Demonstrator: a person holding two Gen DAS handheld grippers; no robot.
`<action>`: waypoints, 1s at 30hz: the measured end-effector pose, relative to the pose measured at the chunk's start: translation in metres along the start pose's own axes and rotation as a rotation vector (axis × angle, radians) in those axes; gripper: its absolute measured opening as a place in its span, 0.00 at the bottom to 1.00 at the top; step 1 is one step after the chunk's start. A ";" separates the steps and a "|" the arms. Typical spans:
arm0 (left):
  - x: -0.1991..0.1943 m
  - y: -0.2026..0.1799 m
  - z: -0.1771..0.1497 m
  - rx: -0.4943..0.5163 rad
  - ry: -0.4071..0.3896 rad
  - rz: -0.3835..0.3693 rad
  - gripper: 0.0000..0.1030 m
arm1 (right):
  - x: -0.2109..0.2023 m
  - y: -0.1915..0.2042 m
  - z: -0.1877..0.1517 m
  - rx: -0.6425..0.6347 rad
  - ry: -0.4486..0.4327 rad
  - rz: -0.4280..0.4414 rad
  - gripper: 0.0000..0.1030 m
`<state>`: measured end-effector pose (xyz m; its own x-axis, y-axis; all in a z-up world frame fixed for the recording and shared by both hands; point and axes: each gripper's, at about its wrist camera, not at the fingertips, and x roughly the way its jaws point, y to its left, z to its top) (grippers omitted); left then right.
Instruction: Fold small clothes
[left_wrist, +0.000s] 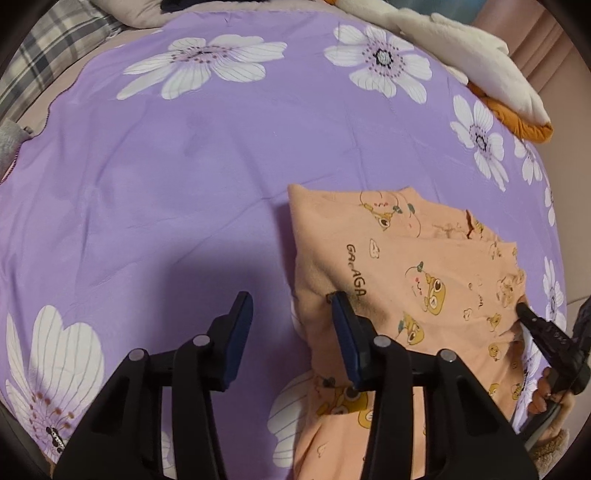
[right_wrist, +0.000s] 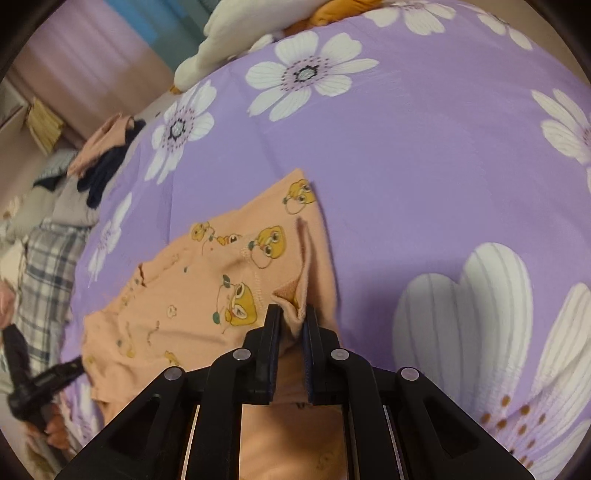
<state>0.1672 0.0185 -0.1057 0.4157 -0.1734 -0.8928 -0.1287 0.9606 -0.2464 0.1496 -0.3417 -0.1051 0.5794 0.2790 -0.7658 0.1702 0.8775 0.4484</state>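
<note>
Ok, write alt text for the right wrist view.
The right gripper is shut on a bunched edge of a peach cartoon-print garment lying on a purple bedspread with white flowers. The left gripper reaches in at the garment's left edge. A pile of other clothes sits at the far left.

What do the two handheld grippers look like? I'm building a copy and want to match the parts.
Both the left gripper and the right gripper are matte black plastic, with angular linkage arms joined by round silver pins. The flat rectangular jaws carry dark blue pads on their inner faces. No cables or printed markings show on either one.
</note>
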 end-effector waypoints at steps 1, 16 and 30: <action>0.002 0.000 -0.001 0.001 0.005 0.002 0.42 | -0.003 -0.002 0.001 0.006 0.003 0.007 0.10; -0.018 -0.001 -0.015 -0.019 0.005 -0.099 0.42 | -0.001 0.011 0.007 -0.036 -0.011 -0.032 0.35; 0.003 0.011 -0.034 -0.028 0.048 -0.008 0.33 | -0.020 -0.011 0.004 0.019 -0.050 -0.090 0.01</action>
<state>0.1364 0.0212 -0.1238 0.3733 -0.1916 -0.9077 -0.1506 0.9529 -0.2631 0.1393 -0.3581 -0.0926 0.6004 0.1791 -0.7794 0.2377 0.8906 0.3878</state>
